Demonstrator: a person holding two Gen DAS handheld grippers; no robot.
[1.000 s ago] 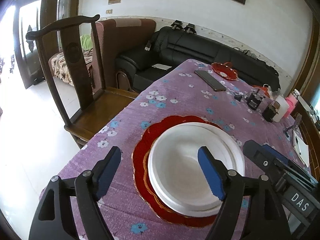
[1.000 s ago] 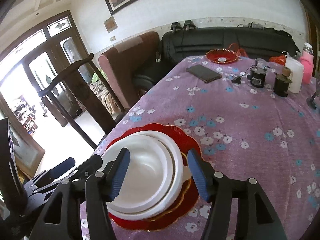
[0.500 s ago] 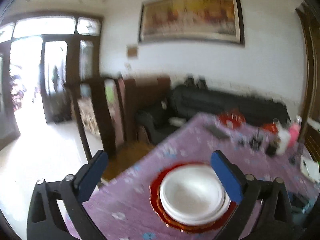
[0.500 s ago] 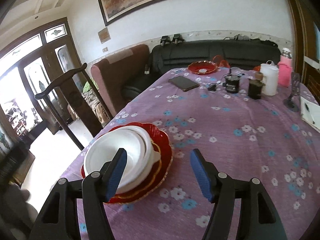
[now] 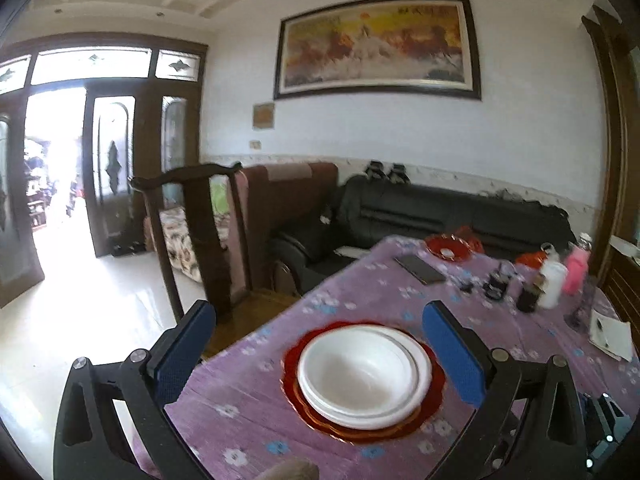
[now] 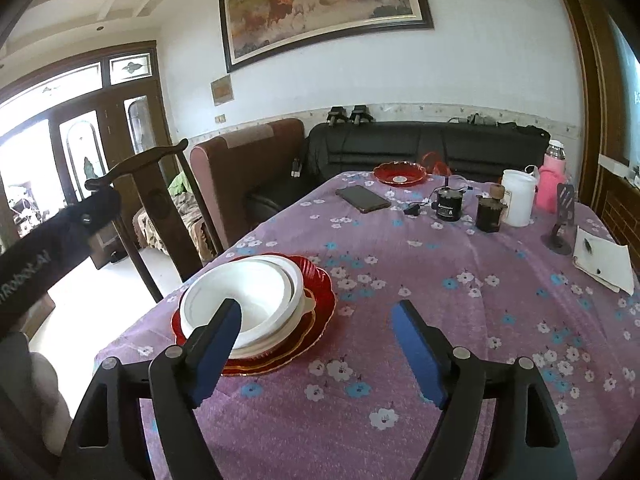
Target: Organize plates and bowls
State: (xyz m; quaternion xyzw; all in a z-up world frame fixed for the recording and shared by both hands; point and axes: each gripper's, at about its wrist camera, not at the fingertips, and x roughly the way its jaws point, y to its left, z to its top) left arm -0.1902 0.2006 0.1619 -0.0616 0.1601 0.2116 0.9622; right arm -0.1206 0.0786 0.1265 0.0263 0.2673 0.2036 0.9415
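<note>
A stack of white bowls rests on a red scalloped plate near the left edge of the purple flowered tablecloth. My left gripper is open wide, pulled back from the stack, with nothing between its blue pads. My right gripper hovers to the right of the stack; its jaws are opening and empty. A second red dish sits at the table's far end.
A dark phone, small black jars, a white jug, a pink bottle, a stand and paper crowd the far right. A wooden chair stands at the table's left edge.
Both grippers drew back and rose away from the bowl stack, which now looks smaller. Both opened wider. The stack stayed on the red plate.
</note>
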